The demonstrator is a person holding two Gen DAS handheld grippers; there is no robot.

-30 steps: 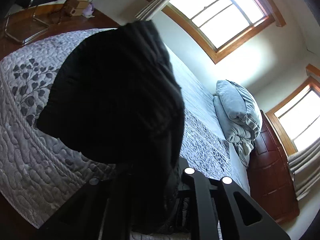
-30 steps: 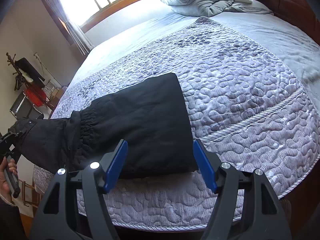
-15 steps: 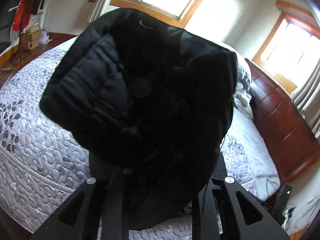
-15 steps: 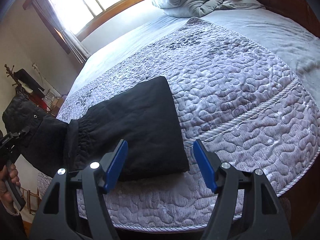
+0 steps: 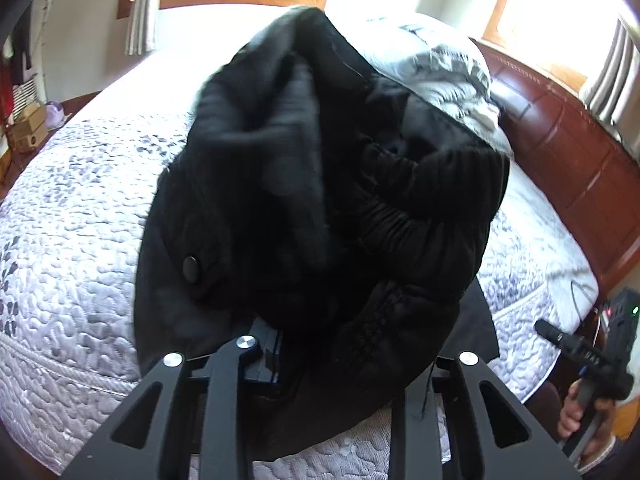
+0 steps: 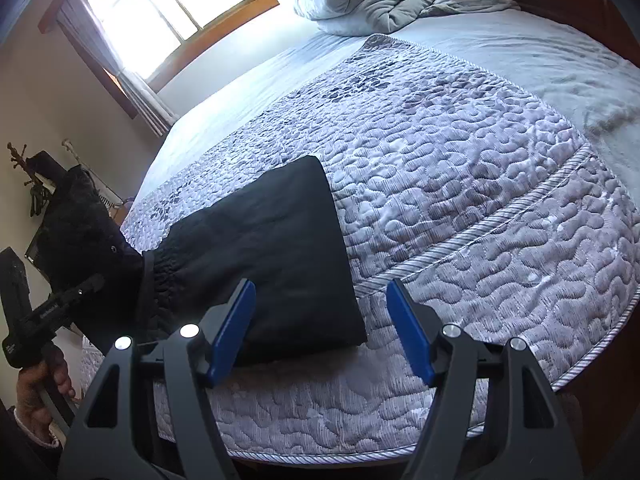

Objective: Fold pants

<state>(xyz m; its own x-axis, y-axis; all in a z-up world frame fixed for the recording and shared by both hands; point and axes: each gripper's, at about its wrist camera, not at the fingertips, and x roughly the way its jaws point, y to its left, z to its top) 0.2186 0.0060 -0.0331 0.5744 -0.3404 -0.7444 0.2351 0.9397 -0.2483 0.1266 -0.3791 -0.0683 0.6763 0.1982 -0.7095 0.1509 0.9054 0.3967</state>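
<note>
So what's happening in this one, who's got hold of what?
A person with a gripper in each hand is folding black pants on a quilted bed. The left gripper has one end bunched between its fingers, lifted over the part lying flat; its jaws have just been opening around that fabric. The right gripper hangs open at the bed's near edge, holding nothing.

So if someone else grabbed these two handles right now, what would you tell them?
Left gripper: raised over the bed, with the bunched end of the pants between its jaws, which have just been opening; I can't tell whether it is gripping them.
Right gripper: open, empty, hovering at the bed's near edge beside the pants' flat end.
Pants: one end lies flat on the bed, the other is lifted.
Done: one half laid out.
Left: probably bring the lifted end over the flat part, then smooth it.
</note>
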